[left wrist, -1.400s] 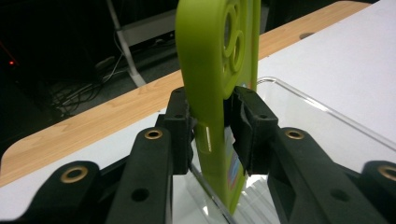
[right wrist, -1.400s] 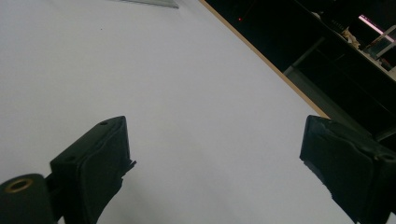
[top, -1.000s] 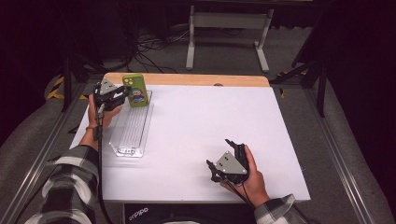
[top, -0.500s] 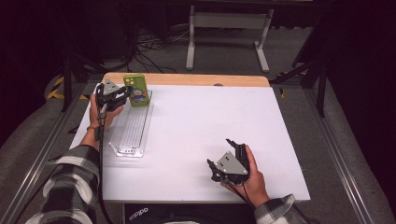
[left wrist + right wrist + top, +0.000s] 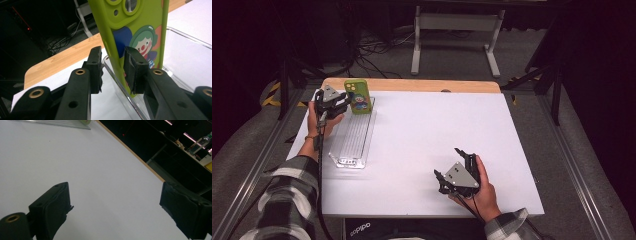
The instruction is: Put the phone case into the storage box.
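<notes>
While the left gripper loosely straddles the upright phone at the tray's 12 o'clock end, it could topple; right gripper wide, empty.

**Three cameras, one tabletop**

The high view looks forward and down on the whole tabletop. The left gripper view sits close against the phone and tray; the right gripper view skims low across bare tabletop, sharing the tray's far end.

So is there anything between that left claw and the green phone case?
Nothing visible. The left gripper has the green phone case between its jaws, one pad against its printed back, the other pad just off its edge, at the clear tray's far end.
</notes>
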Available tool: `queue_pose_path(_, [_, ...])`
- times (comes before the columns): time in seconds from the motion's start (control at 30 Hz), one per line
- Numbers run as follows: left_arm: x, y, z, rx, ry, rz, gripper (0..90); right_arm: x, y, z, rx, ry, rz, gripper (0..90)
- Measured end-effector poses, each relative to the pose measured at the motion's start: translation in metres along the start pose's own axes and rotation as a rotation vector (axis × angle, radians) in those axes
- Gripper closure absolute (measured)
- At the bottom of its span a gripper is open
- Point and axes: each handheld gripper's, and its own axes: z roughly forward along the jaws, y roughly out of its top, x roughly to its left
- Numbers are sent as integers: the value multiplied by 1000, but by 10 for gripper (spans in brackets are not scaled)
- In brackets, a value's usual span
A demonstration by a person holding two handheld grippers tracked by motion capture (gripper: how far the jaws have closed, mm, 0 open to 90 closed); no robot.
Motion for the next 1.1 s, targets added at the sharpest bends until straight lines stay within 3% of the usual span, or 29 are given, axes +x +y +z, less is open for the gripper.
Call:
queue_pose_path(0.4, [2, 0, -4, -2, 6, -11, 638, 0, 1, -1, -5, -3, 0, 98])
queue_pose_path(0.8, [3, 5, -8, -49, -1, -44, 621, -1, 1, 0, -4, -2, 4, 98])
queue_pose_path(1.0, [3, 14, -3, -35, 47, -48, 619, -3, 0, 0, 0, 2, 11, 98])
queue_pose_path(1.1, [3, 17, 0, -26, 50, -61, 617, -3, -1, 0, 4, 3, 17, 98])
